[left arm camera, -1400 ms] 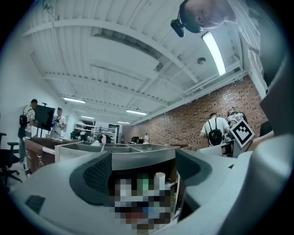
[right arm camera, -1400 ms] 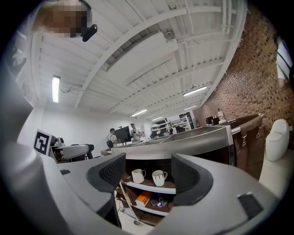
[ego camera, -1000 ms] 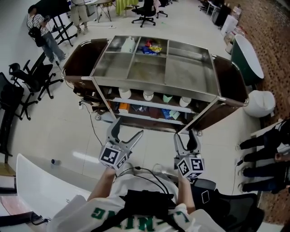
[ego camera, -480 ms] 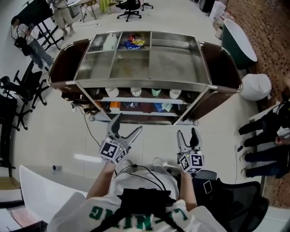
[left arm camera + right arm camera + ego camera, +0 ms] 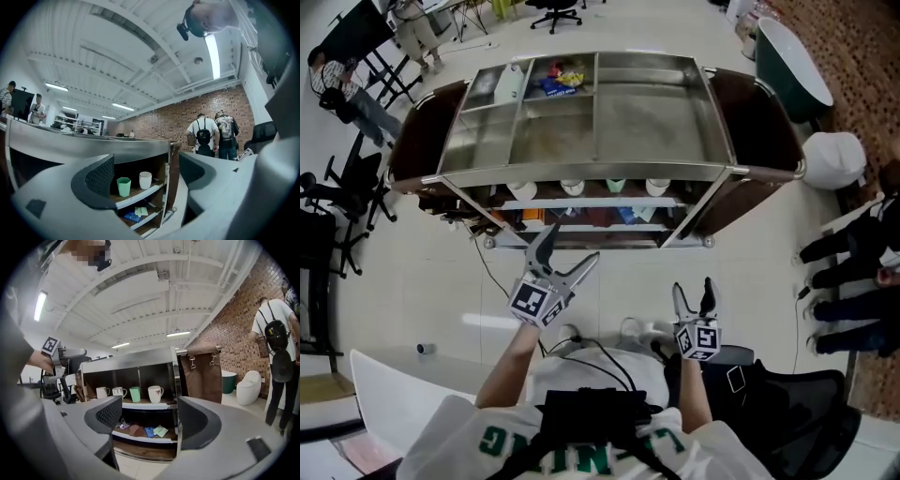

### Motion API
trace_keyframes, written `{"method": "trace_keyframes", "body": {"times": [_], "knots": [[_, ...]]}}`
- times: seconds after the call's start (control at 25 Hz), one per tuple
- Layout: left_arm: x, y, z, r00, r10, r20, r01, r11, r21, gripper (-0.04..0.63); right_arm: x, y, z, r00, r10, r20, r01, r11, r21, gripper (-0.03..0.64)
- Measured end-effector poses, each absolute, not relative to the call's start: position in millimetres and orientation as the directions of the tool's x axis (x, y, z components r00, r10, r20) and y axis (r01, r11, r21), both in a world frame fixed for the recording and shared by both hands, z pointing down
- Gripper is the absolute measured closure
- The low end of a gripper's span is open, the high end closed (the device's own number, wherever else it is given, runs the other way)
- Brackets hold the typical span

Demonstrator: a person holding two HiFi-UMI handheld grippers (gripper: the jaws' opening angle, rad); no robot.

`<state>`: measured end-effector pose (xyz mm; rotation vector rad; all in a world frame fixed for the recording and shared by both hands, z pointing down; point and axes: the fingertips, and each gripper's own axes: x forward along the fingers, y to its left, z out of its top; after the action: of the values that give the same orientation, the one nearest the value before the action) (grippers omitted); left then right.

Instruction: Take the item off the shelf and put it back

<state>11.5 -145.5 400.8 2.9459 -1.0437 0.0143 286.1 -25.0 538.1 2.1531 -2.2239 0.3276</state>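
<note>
Both grippers are out in front of the cart (image 5: 591, 172), well short of it. The left gripper (image 5: 572, 246) has its jaws wide apart and empty. The right gripper (image 5: 693, 289) has just been opening, jaws partly spread, nothing between them. The cups stand in a row on the top shelf (image 5: 145, 405), green cup (image 5: 135, 393) among them, untouched. My advice: pick one cup, come in level, straddle it clear of its neighbours, then close.
</note>
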Motion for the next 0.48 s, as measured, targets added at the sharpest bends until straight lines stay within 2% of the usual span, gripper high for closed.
{"method": "trace_keyframes", "body": {"times": [0.08, 0.48], "knots": [[9.0, -148.5, 402.4, 0.773, -0.635, 0.015, -0.635, -0.773, -0.003, 0.201, 280.7, -37.4, 556.2, -0.057, -0.979, 0.194, -0.993, 0.036, -0.110, 0.183], [-26.2, -152.9, 405.2, 0.688, -0.723, 0.055, -0.725, -0.689, 0.006, 0.204, 259.5, -191.0, 585.0, -0.135, -0.965, 0.223, -0.986, 0.108, -0.129, 0.184]]}}
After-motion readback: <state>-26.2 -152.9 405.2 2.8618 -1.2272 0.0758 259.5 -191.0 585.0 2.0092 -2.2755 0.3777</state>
